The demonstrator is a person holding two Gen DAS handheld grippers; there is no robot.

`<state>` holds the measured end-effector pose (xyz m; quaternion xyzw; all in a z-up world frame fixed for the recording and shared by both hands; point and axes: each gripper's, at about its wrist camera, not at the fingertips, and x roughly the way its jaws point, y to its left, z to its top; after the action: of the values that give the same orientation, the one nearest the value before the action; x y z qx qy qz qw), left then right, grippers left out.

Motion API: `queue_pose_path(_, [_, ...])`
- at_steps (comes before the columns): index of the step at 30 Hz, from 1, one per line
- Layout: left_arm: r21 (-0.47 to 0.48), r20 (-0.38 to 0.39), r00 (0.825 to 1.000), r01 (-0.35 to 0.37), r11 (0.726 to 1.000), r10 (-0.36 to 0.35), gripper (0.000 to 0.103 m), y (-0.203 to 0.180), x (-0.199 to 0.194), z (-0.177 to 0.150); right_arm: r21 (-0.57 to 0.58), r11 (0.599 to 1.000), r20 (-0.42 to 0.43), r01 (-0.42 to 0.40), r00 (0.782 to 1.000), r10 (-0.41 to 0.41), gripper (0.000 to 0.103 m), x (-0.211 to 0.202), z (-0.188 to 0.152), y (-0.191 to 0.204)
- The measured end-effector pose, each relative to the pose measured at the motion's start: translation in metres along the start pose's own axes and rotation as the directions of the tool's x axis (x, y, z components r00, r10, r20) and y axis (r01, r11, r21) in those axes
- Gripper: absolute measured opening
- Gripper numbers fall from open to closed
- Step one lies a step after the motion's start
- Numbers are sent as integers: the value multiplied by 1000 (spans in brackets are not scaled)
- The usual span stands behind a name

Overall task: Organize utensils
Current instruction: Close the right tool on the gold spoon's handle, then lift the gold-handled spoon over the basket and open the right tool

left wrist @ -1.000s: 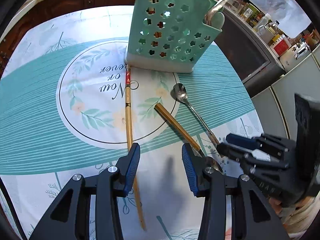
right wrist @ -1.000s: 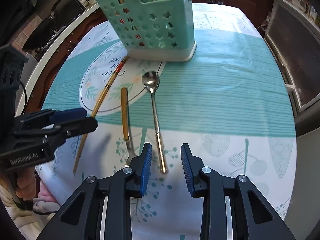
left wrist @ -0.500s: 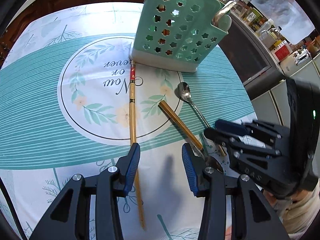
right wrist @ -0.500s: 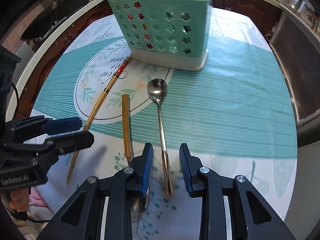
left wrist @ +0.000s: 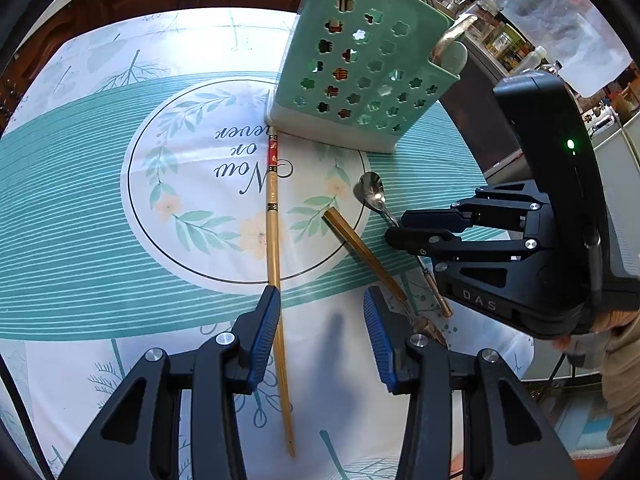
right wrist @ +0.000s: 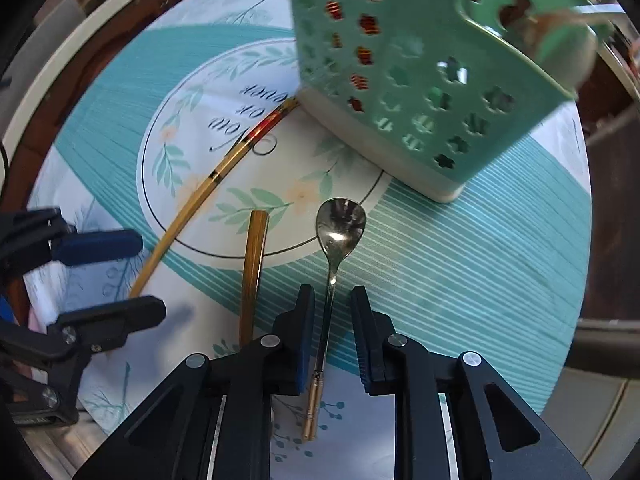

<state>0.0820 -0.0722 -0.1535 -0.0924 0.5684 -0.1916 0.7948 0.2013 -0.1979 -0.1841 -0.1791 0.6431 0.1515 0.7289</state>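
Observation:
A steel spoon (right wrist: 340, 228) with a gold handle end lies on the teal tablecloth. My right gripper (right wrist: 332, 300) points down over it. Its jaws are closing with the handle between them, and a small gap still shows on each side. In the left wrist view the same right gripper (left wrist: 394, 226) straddles the spoon (left wrist: 372, 194). My left gripper (left wrist: 320, 308) hovers open and empty next to a long bamboo chopstick (left wrist: 274, 240). A flat gold-handled utensil (right wrist: 254, 264) lies between chopstick and spoon. The green perforated caddy (left wrist: 360, 80) stands behind them, with utensils in it.
The round table's edge (right wrist: 52, 96) curves along the left, with dark wooden cabinets beyond. A counter with jars and bottles (left wrist: 508, 40) runs behind the caddy on the right. A person's sleeve (left wrist: 620, 344) shows at the far right.
My right gripper slid along the spoon's handle toward its bowl and the caddy, rolling as it went, and its jaws narrowed around the handle. The left gripper kept its place and opening.

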Motion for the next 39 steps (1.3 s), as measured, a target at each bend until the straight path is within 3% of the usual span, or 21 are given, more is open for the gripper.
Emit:
queue_pose_path(5, [-1, -4, 1000, 4, 1000, -4, 42, 2, 0, -1, 9, 1000, -59, -8, 998, 8, 4, 3, 12, -8])
queue_pose_path(9, [7, 5, 1000, 0, 1000, 0, 42, 0, -4, -1, 56, 998, -38, -34, 999, 37, 3, 0, 8, -17])
queue_pose_path(17, [20, -5, 1000, -4, 1000, 4, 42, -7, 0, -1, 184, 971, 169, -150, 978, 119, 3, -21, -32, -39])
queue_pose_path(23, [25, 4, 1000, -16, 1000, 16, 42, -12, -3, 4, 224, 955, 346, -193, 932, 107, 3, -51, -69, -43])
queue_pose_path(26, [20, 11, 1000, -12, 1000, 12, 42, -13, -11, 12, 246, 948, 442, -203, 894, 76, 3, -79, -85, -38])
queue_pose_path(29, [30, 46, 999, -25, 999, 24, 42, -16, -23, 21, 271, 941, 546, -202, 837, 22, 3, -110, -88, -46])
queue_pose_path(34, [53, 158, 986, -59, 997, 50, 42, -28, -57, 47, 320, 921, 718, -221, 692, -83, 3, -169, -79, -64])
queue_pose_path(36, [68, 234, 970, -85, 994, 67, 42, -36, -73, 61, 339, 908, 768, -245, 630, -117, 3, -186, -72, -73])
queue_pose_path(39, [80, 372, 921, -158, 984, 118, 45, -46, -96, 80, 345, 900, 821, -265, 551, -152, 3, -206, -58, -82])
